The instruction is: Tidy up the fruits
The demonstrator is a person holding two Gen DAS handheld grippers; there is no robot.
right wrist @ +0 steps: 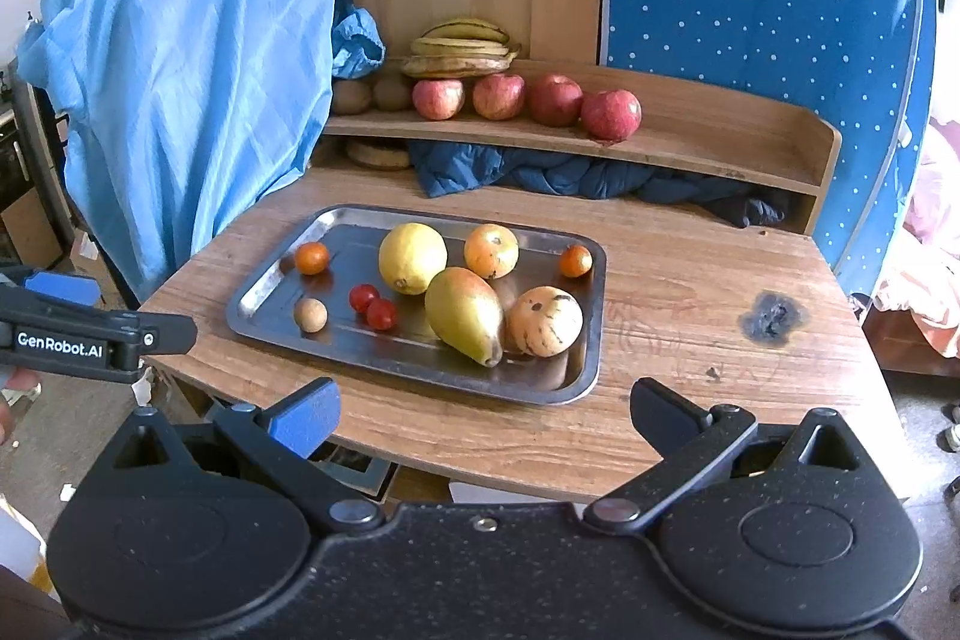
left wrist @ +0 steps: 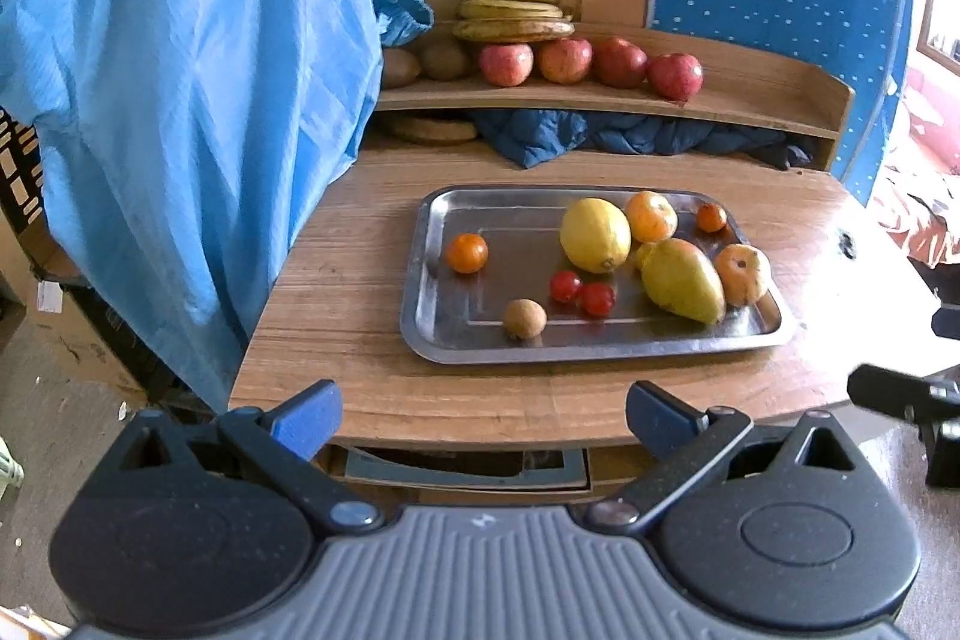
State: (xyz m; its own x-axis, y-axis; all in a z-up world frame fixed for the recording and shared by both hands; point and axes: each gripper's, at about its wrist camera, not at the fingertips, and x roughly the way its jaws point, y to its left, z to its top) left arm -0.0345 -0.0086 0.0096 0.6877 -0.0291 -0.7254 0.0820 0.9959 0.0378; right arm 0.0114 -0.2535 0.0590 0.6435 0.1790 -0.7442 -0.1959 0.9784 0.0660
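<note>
Nine fruits lie on the steel tray in the middle of the wooden bench: a yellow-green pear blushed red near its top, a yellow lemon, two speckled orange fruits, two small tangerines, a pair of touching cherry tomatoes and a small tan fruit. On the far shelf sit four red apples, a stack of bananas and brown kiwis, the leftmost partly hidden by a hanging blue garment. Dark blue cloth is bundled under the shelf. Both tools hover at the near edge: the left tool and right tool each stand wide apart, holding nothing.
</note>
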